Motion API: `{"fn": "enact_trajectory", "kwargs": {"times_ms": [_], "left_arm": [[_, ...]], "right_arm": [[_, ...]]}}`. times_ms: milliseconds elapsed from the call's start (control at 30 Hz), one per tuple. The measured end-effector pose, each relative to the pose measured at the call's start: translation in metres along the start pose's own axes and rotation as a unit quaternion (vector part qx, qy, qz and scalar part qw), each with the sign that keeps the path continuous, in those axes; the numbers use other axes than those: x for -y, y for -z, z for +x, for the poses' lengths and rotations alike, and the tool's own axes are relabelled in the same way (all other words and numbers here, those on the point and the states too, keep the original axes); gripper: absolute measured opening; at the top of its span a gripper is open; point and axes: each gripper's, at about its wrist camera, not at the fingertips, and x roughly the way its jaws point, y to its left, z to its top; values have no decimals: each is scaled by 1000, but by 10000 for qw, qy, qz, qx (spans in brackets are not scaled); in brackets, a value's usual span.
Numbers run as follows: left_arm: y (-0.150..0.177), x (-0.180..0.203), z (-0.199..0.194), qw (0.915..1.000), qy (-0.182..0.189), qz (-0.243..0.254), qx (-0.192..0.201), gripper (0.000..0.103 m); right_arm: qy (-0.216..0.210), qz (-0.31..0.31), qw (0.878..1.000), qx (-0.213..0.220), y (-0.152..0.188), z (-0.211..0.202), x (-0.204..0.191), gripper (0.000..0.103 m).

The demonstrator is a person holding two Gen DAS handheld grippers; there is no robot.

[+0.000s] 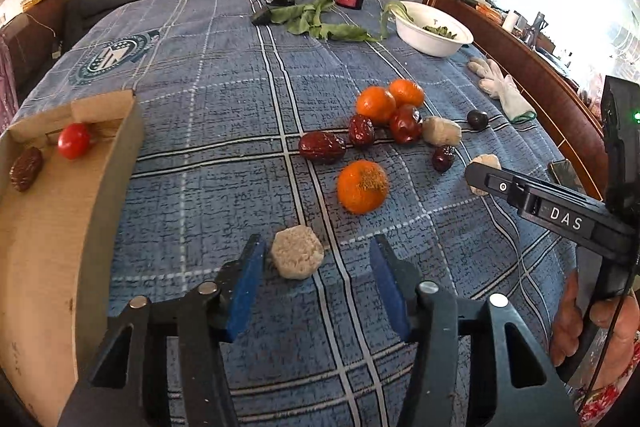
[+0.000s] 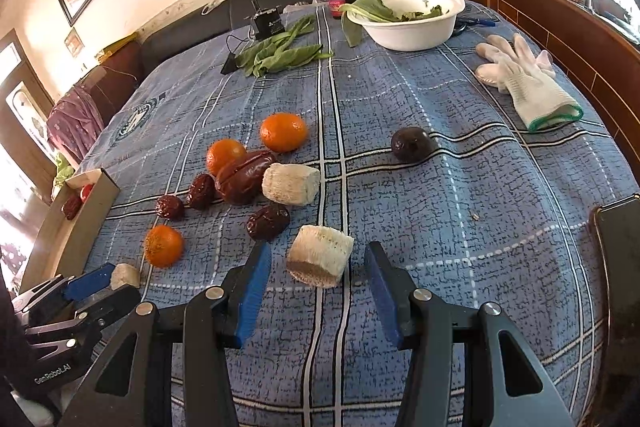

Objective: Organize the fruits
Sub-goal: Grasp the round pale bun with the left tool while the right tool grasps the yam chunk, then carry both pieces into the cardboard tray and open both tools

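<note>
Blue-padded, my left gripper (image 1: 318, 267) and right gripper (image 2: 318, 273) both gaped wide, each bracketing a pale chunk (image 1: 297, 253) to box (image 1: 60, 211) it.

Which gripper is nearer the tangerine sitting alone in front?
Left. The left gripper is just short of the lone tangerine; the right gripper is farther off to its right.

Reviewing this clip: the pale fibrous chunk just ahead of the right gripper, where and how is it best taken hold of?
Probably across its two fibrous side walls. The pale chunk lies on its side, cut end facing the camera, between the open right gripper blue pads. Coming straight forward, low to the tablecloth, seems best; the nearest date sits clear, behind left.
</note>
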Motion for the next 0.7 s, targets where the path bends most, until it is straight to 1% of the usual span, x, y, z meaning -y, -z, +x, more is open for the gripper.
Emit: {"fn": "enact_trajectory", "kwargs": {"times_ms": [67,133,233,267,300,433,533,700], "left_arm": [[2,2,1,9999,-93,103,51,40],[3,4,0,9996,-207,190,100,26],[5,2,-1,9996,-194,139,153,26],[5,0,-2,9996,-194,93,165,26],[6,-1,-3,9996,-194,54,177,26],[7,-4,-15,9995,-155,-59,277,26],[10,-3,-32,9991,-174,-78,384,26],[14,-6,-61,9981,-169,-157,573,26]], "right_arm": [[22,-16,10000,11,-1,1,0,52],[50,-29,10000,22,-2,2,-1,52],[151,-79,9998,58,-1,2,-4,50],[185,-93,9998,64,0,2,-5,41],[169,-88,9998,65,0,2,-5,36],[97,62,9999,75,0,0,-1,36],[26,142,9998,98,2,-6,0,36],[-92,38,9998,178,7,-23,-15,36]]}}
